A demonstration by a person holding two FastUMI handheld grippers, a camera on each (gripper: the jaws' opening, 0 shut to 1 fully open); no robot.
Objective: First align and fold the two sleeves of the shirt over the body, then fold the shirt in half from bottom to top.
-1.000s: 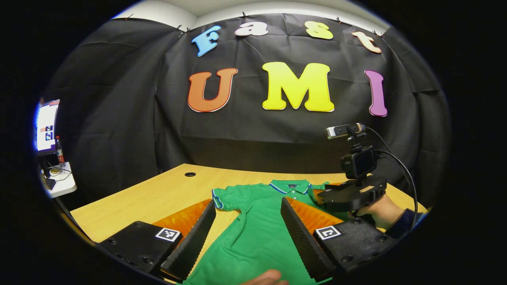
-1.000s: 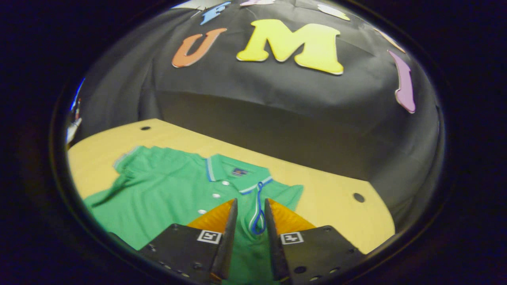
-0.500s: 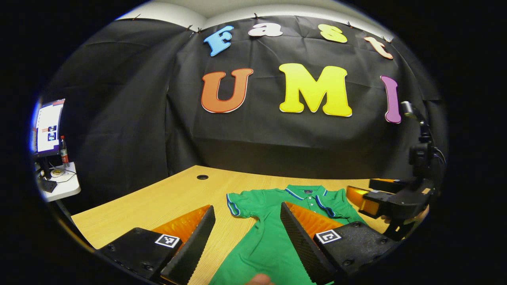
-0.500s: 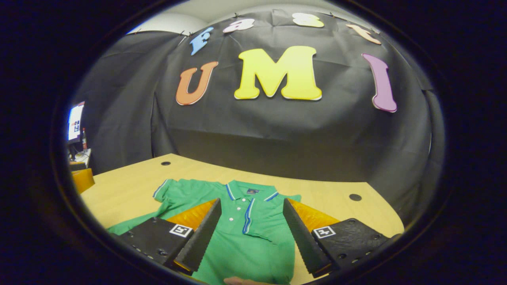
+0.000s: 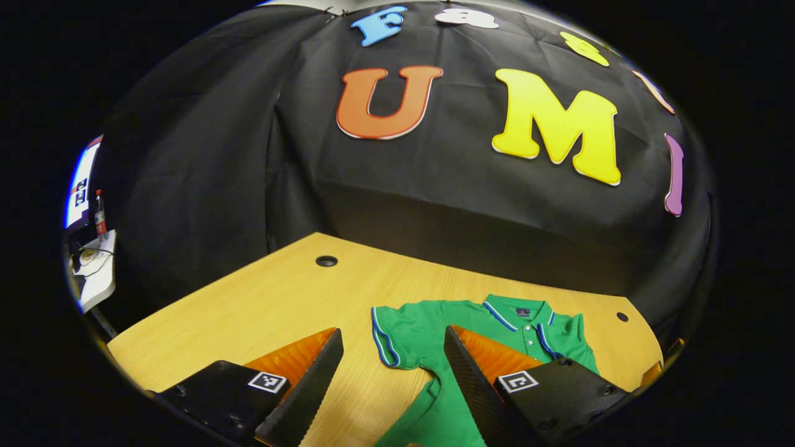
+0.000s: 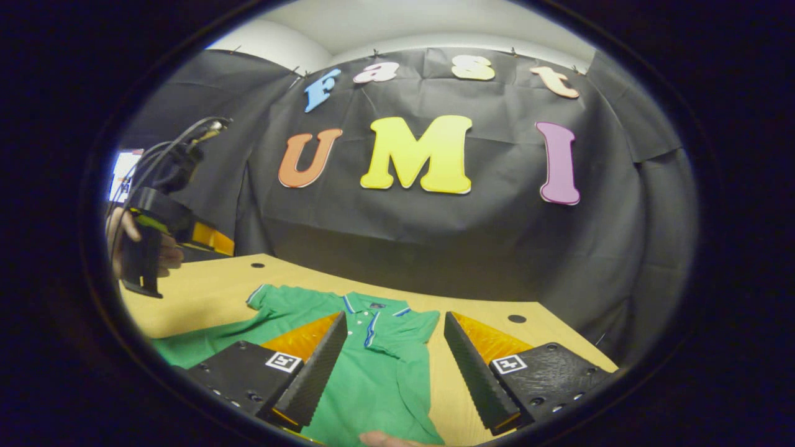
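A green polo shirt (image 5: 428, 320) with blue-trimmed collar lies flat on the wooden table (image 5: 267, 298), collar toward the wall. Its left sleeve (image 5: 386, 338) is spread out sideways. My left gripper (image 5: 392, 331) hovers open just above that sleeve, nothing between its fingers. In the right gripper view the shirt (image 6: 372, 385) shows its right sleeve (image 6: 411, 326) folded in over the body beside the placket. My right gripper (image 6: 394, 318) stands open over that side, holding nothing. The left gripper (image 6: 211, 241), in a hand, hangs at far left above the table.
Cable holes (image 5: 326, 261) (image 5: 621, 316) mark the table near the back edge. A side table (image 5: 93, 273) with a bottle and a monitor stands beyond the left edge. A fingertip (image 6: 382, 439) shows at the shirt's near hem.
My right gripper let go of the right sleeve, opened, and drew back and up. My left gripper swung left, off the shirt's body to the spread left sleeve.
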